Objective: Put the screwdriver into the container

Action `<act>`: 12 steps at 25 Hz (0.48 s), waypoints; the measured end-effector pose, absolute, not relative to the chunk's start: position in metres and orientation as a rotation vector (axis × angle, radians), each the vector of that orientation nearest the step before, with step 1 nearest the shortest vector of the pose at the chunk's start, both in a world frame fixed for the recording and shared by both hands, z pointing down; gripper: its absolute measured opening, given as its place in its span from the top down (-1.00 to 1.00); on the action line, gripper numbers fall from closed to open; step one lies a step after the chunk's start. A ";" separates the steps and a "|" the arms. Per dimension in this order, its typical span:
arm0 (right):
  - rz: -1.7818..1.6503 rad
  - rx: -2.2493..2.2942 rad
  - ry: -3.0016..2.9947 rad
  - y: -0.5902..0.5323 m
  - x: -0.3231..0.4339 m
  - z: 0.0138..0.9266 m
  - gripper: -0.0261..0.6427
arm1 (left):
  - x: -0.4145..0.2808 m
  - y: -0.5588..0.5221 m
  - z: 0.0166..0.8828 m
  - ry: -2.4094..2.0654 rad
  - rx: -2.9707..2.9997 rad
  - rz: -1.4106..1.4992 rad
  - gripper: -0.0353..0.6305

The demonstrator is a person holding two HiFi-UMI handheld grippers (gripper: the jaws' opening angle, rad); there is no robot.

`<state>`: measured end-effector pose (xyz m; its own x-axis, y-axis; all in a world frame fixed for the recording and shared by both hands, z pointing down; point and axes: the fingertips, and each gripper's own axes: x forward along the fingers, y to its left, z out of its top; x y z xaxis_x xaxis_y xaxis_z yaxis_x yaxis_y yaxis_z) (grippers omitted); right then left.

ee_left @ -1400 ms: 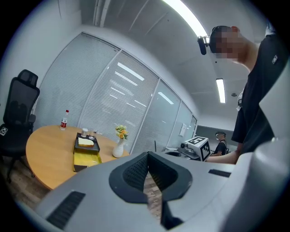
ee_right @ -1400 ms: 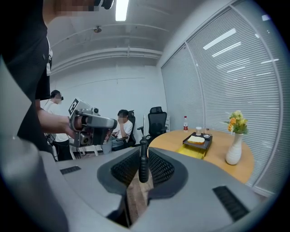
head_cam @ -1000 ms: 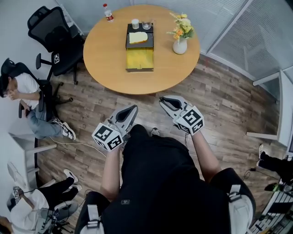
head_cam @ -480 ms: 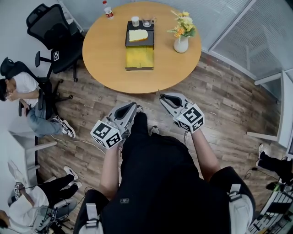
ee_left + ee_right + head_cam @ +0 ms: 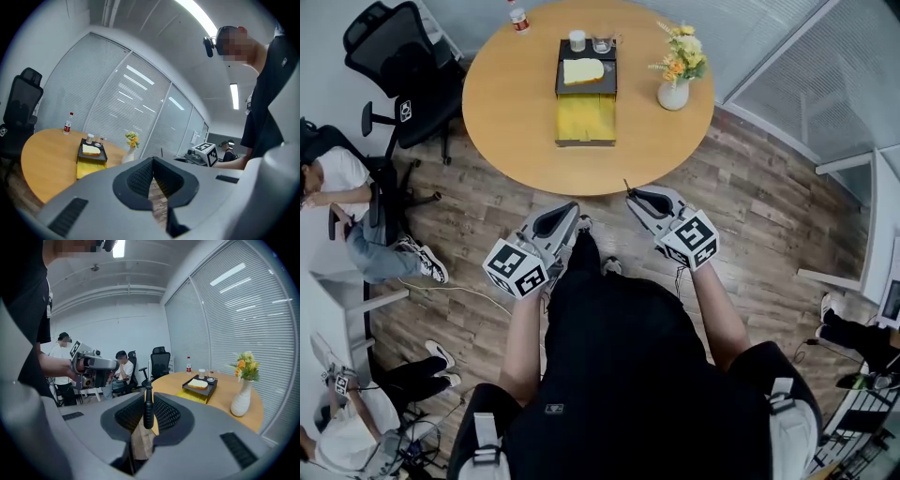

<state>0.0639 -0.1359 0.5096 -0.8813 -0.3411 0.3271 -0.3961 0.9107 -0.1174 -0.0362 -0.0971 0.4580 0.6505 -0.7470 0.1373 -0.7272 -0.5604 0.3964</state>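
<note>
Screwdriver [image 5: 148, 408] is sitting clamped upright between the ribbed black pads of the right gripper [image 5: 146, 403], its dark rounded handle filling the gap and a thin shaft rising above it; the tip is too fine to make out against the background. From the head view the handle is being hidden by the grey shell of the right gripper [image 5: 643, 197], and only a short dark sliver of shaft is poking past its nose, just short of the table edge. The left gripper [image 5: 152, 161] is showing its jaws pressed together with nothing between them, plank flooring peeking through the notch below; in the head view the left gripper [image 5: 563, 215] is hanging over the floor beside the person's dark shirt. Well apart from both, the container [image 5: 585, 117] is lying on the round wooden table [image 5: 502, 112], a long box, yellow at the near end and black at the far end, where something pale and flat is resting. A white vase [image 5: 673, 93] of yellow flowers is standing to its right, its blooms overlapping the table's rim.
</note>
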 end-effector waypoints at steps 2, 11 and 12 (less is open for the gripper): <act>0.264 0.544 -2.762 -0.144 0.057 0.511 0.76 | -0.043 -0.106 0.460 -1.157 2.444 -0.071 0.88; 0.261 0.523 -2.757 -0.185 0.016 0.513 0.76 | -0.077 -0.151 0.458 -1.144 2.448 -0.073 0.88; 0.262 0.524 -2.754 -0.190 0.012 0.514 0.76 | -0.081 -0.157 0.458 -1.139 2.450 -0.072 0.88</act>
<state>0.0117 -0.1898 0.5137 -0.8801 -0.3246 0.3465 -0.3842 0.9157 -0.1180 -0.0807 -0.1566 0.4580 0.6601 -0.7393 0.1328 -0.7166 -0.5667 0.4066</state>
